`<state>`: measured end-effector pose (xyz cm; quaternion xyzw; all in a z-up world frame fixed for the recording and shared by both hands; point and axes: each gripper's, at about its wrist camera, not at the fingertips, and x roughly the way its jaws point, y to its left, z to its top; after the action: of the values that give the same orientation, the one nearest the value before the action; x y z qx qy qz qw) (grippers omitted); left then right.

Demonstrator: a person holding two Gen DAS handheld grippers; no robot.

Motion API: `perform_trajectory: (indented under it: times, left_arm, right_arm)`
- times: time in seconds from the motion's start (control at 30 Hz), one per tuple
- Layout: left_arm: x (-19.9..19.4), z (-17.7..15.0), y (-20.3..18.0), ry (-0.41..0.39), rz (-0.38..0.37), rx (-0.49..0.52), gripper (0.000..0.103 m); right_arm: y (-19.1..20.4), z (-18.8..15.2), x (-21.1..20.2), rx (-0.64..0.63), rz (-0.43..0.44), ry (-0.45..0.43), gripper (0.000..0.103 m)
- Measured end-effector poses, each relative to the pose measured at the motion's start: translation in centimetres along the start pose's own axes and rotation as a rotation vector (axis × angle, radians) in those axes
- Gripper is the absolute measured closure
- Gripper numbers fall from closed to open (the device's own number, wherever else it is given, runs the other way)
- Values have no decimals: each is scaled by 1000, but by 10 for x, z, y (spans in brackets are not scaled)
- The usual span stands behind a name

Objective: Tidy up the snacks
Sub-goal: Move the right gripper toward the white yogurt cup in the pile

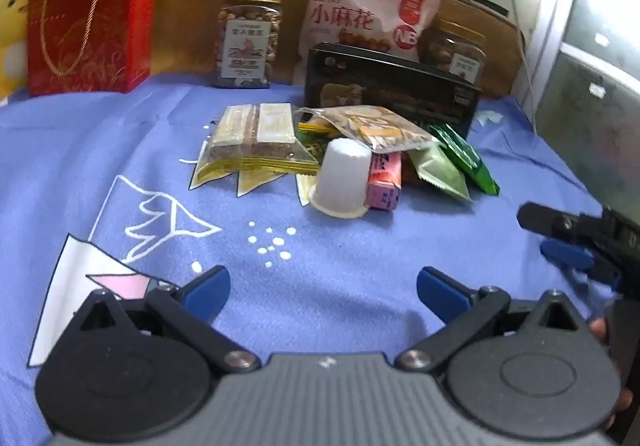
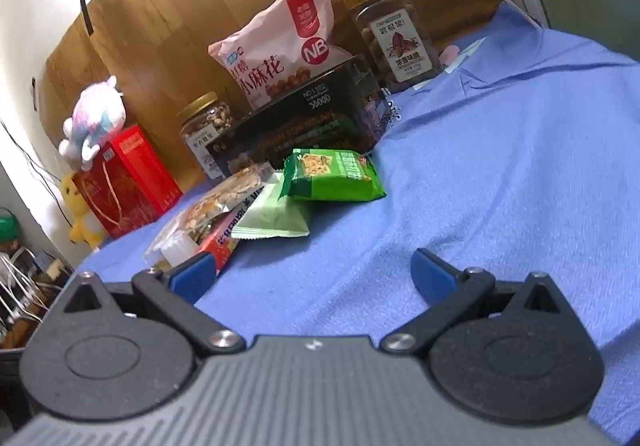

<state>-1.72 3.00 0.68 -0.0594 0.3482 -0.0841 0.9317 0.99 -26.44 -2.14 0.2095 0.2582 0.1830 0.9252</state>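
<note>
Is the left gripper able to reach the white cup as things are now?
Probably yes. The left gripper is open, holds nothing, and only bare blue cloth lies between it and the white cup. A pink packet touches the cup's right side, which may crowd one finger.

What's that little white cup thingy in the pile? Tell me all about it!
The white cup is small, plain and looks like plastic. It stands upside down on the blue cloth, its flared rim at the bottom. It sits at the front of the snack pile, against a pink packet. No jaws touch it.
</note>
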Motion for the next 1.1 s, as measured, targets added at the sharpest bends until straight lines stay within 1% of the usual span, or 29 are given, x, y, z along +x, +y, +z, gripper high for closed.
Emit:
perform_trajectory:
  times: [0.1,0.2,0.23,0.27,0.33,0.37,0.43,0.47,0.53,0.6,0.63,0.67,0.77,0.83,0.93,1.0,1.1]
  left_arm:
    - [-2,-3,0,-6,-1,17,0]
    - [-6,-3,8,-35,-31,-19,0]
    - [-9,-4,11,-51,-31,-29,0]
    - [-11,-2,15,-70,-25,-38,0]
    - [-14,1,22,-102,-21,-47,0]
    - [-16,3,25,-113,-19,-52,0]
    - [-17,6,33,-129,-15,-64,0]
    - [-17,8,38,-133,-15,-71,0]
    - [-17,10,44,-135,-22,-80,0]
    - [-16,12,49,-135,-30,-83,0]
    - [-16,13,50,-136,-34,-82,0]
    - [-16,15,51,-138,-40,-81,0]
    - [-16,15,54,-138,-58,-82,1]
    - [-16,15,55,-132,-73,-88,3]
    - [-17,15,59,-126,-108,-100,5]
    - [-19,16,61,-132,-128,-106,6]
    - [-21,18,65,-136,-163,-114,7]
  right_arm:
    - [1,2,2,-16,-14,14,0]
    - [4,4,2,-41,-37,22,0]
    - [4,5,2,-49,-46,17,2]
    - [5,5,1,-57,-52,12,4]
    - [6,8,0,-75,-65,-2,13]
    - [7,9,-1,-86,-68,-12,14]
    - [10,13,-1,-115,-66,-27,22]
    - [12,15,-1,-136,-57,-30,25]
    - [17,21,4,-167,-27,-19,35]
    - [23,27,10,-188,9,-1,41]
    - [25,30,14,-201,24,7,46]
    - [28,34,19,-216,38,18,48]
    - [34,43,33,-231,75,44,50]
    - [37,51,43,-216,100,73,51]
    - [40,58,53,-158,189,131,52]
    - [49,53,53,-204,215,137,52]
    - [73,38,52,-366,223,134,52]
